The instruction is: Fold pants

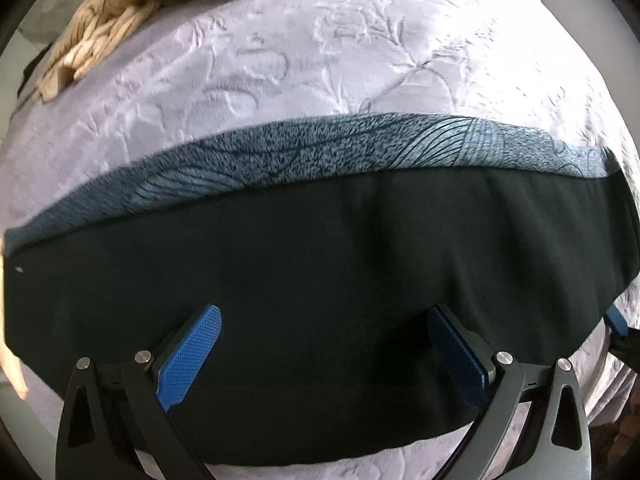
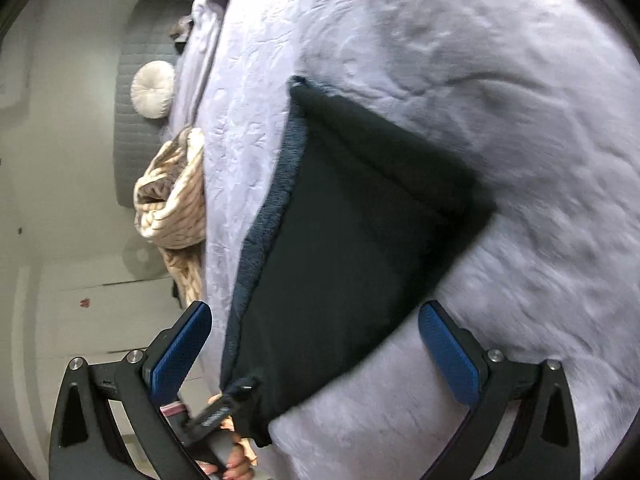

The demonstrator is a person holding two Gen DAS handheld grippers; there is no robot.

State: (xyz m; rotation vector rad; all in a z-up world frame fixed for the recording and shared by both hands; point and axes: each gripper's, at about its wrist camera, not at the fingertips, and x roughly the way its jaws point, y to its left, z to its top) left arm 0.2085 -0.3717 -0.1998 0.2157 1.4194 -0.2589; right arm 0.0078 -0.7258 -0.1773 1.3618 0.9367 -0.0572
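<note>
Lavender bedspread [image 1: 360, 60] fills both views. Nearest, the left gripper [image 1: 324, 344] hangs with fingers spread over the black pants [image 1: 320, 264], which lie folded on it. The right gripper [image 2: 316, 340] is likewise spread, empty. Farther off lies a tan blanket [image 2: 176, 208].

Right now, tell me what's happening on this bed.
A person is folding dark pants on a bed covered with a lilac blanket, with a two-finger gripper in each hand. The pants lie folded flat, and a patterned blue strip shows along their far edge. The left gripper is open over the near part of the pants and grips nothing. The right gripper is also open, above one end of the pants. A beige knitted throw lies bunched at the bed's edge.
</note>
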